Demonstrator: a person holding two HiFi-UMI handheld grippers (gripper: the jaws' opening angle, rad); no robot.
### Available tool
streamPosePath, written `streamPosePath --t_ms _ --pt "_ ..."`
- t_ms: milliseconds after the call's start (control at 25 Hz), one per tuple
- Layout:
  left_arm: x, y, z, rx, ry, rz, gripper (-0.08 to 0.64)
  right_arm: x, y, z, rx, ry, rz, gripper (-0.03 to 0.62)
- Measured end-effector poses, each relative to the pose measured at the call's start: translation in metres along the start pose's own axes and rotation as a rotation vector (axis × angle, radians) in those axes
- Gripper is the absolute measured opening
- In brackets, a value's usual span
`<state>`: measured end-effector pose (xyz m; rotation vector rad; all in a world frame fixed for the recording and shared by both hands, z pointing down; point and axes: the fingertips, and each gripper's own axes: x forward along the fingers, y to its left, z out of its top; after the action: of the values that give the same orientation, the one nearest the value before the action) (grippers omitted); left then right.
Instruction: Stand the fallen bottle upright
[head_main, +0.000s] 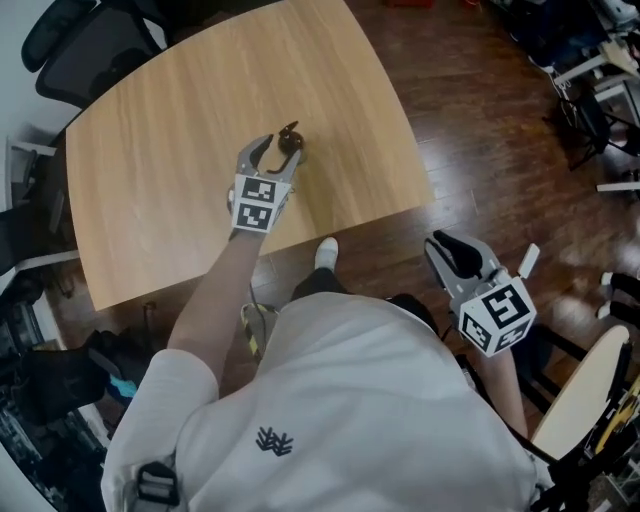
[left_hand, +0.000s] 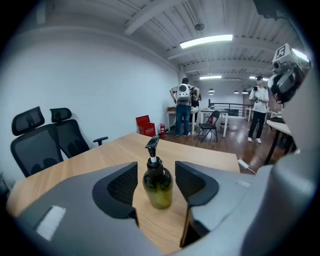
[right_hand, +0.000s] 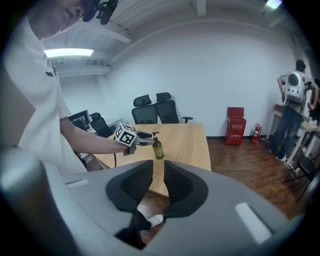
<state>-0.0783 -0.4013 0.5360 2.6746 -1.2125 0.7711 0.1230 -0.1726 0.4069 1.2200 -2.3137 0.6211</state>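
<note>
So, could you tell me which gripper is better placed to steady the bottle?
Left gripper: its open fingers flank the upright bottle; the right gripper hangs beyond the table.

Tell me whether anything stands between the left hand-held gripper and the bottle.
Nothing visible does. The bottle stands upright on the table, right between the open jaws of the left hand-held gripper, and neither pad presses on it.
</note>
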Motion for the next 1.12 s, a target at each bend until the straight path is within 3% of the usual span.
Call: streamPosePath --t_ms 200,360,520,640,760,1120 --pt "-0.075 -0.031 0.005 -0.043 -0.057 0.100 0.233 -0.027 -0.008 -0.020 -0.082 -0.042 0.088 0.099" --pt "-0.151 -0.106 0.010 -0.099 -0.118 0.184 0.233 -0.060 -0.021 -0.059 -0.141 -0.045 0.196 0.114" --pt "-0.228 -0.202 -0.004 -0.195 -0.099 0.225 0.230 -0.083 -0.014 -0.094 -0.188 -0.034 0.317 0.118" --pt "-0.280 -0.263 -0.017 -0.251 -0.071 0.188 0.219 -0.092 0.015 -0.115 -0.204 -0.015 0.387 0.120" --pt "-0.308 -0.310 -0.015 -0.241 -0.069 0.117 0.207 -0.101 0.043 -0.123 -0.194 -0.031 0.423 0.130" --pt "-0.354 -0.363 0.005 -0.228 -0.179 0.023 0.204 -0.127 0.090 -0.134 -0.227 -0.077 0.428 0.138"
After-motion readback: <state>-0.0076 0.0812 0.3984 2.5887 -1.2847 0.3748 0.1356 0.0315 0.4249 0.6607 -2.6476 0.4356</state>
